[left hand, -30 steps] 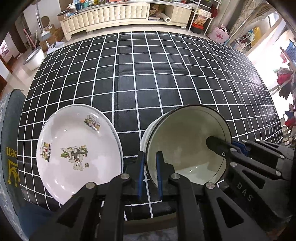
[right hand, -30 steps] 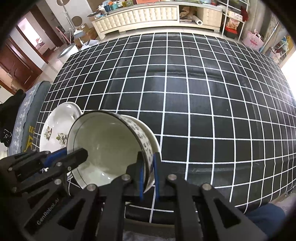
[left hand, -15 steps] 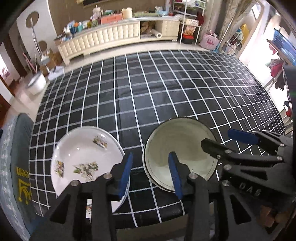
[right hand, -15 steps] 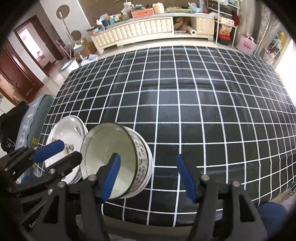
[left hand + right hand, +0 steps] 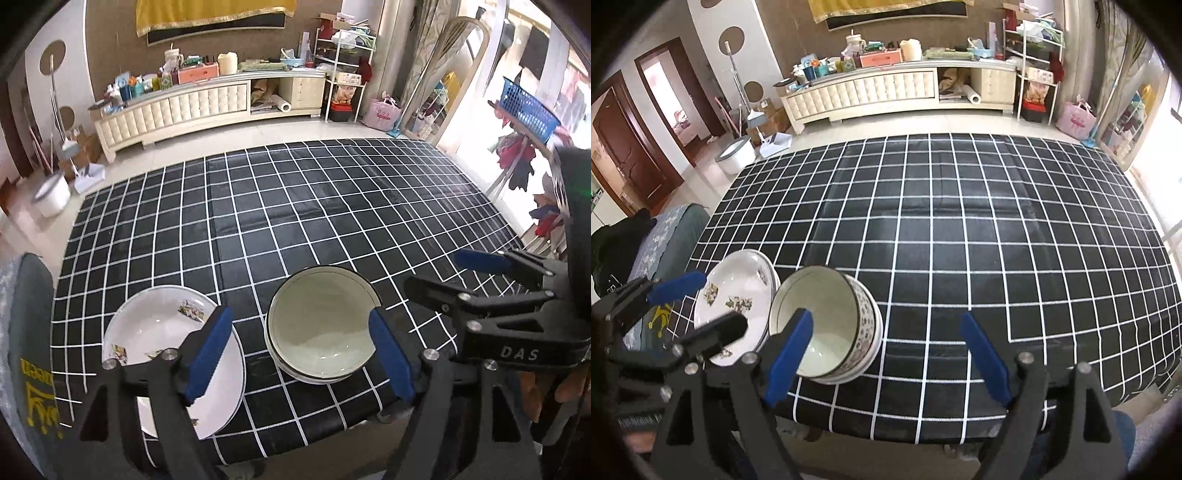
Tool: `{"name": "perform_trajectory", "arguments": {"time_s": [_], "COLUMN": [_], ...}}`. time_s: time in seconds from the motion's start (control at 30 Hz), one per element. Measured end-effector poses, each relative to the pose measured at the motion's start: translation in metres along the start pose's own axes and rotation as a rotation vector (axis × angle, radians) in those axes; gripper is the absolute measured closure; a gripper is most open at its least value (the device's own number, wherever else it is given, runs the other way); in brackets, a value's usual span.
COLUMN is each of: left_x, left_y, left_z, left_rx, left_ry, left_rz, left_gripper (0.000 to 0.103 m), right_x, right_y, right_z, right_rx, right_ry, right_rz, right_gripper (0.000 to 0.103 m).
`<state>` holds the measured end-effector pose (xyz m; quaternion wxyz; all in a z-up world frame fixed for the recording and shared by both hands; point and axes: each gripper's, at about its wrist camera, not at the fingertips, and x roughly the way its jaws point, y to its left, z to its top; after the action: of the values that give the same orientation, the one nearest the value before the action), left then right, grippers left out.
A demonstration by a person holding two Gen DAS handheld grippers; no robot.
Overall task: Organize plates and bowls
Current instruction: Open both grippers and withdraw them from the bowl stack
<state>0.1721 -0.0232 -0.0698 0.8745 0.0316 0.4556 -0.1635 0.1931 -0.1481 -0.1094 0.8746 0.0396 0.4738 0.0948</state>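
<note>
A stack of patterned bowls [image 5: 320,332] [image 5: 827,325] rests near the front edge of the black checked table [image 5: 295,206] [image 5: 960,229]. To its left lies a stack of white plates with flower prints [image 5: 162,332] [image 5: 738,295]. My left gripper [image 5: 301,350] hangs open above and in front of the bowls, holding nothing. My right gripper [image 5: 886,354] is open too, raised off the table just right of the bowls. Each gripper shows in the other's view, the right gripper [image 5: 480,280] beside the bowls and the left gripper [image 5: 698,306] over the plates.
A grey cushioned seat [image 5: 26,332] [image 5: 657,236] stands at the table's left edge. A person's fingers [image 5: 565,387] hold the right tool. Beyond the table stand a cream cabinet [image 5: 207,103], a white bucket [image 5: 735,155] and shelves with clutter.
Both grippers let go of the bowl's rim, opened wide and pulled up and back. The bowl now sits level on the stack beside the plates.
</note>
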Motion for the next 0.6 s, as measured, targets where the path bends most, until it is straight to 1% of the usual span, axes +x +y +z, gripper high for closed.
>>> {"name": "perform_trajectory", "arguments": {"time_s": [0.17,0.33,0.43,0.6], "left_x": [0.016,0.032,0.045,0.069], "left_y": [0.019,0.026,0.033,0.047], "left_z": [-0.005,-0.010,-0.010,-0.013], "left_rx": [-0.041,-0.022,-0.032,-0.088], "left_ry": [0.067,0.097,0.120,0.176], "left_rz": [-0.028,-0.034,-0.056,-0.109], "left_gripper": [0.027,0.027,0.027,0.027], "right_x": [0.011,0.036,0.052,0.069], "right_y": [-0.002,-0.001,-0.001,0.002], "right_z": [-0.010,-0.014,-0.014,-0.012], "right_rx": [0.027,0.045,0.064,0.078], "right_ry": [0.036,0.100,0.138,0.167], "right_rz": [-0.019,-0.011,-0.010,-0.027], "right_gripper": [0.016,0.016,0.016,0.016]}}
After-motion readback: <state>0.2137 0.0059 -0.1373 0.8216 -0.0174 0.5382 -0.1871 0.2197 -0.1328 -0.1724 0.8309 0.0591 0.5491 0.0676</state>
